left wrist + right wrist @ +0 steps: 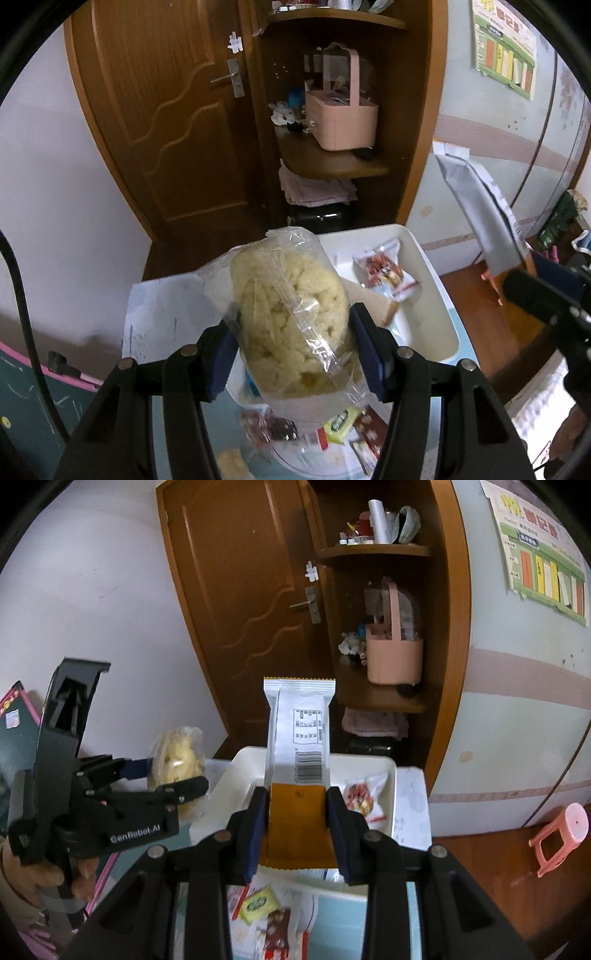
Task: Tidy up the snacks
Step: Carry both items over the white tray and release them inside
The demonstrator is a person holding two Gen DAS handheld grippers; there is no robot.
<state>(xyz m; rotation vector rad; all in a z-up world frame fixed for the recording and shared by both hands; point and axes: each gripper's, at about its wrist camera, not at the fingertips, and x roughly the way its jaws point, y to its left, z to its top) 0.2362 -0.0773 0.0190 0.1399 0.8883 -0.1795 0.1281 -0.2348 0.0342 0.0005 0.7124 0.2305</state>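
Observation:
My left gripper (291,332) is shut on a clear bag of pale yellow puffed snack (291,302) and holds it upright above the near edge of a white bin (424,258). It also shows in the right wrist view (177,760). My right gripper (297,823) is shut on a tall white and orange snack packet (299,738), held upright above the same white bin (369,762). That packet shows at the right of the left wrist view (480,206). A small red-printed snack packet (384,273) lies inside the bin.
Several small snack packets (266,912) lie on the light blue table below the grippers. A wooden door (166,110) and corner shelves with a pink basket (340,114) stand behind. A pink stool (561,834) stands on the floor at right.

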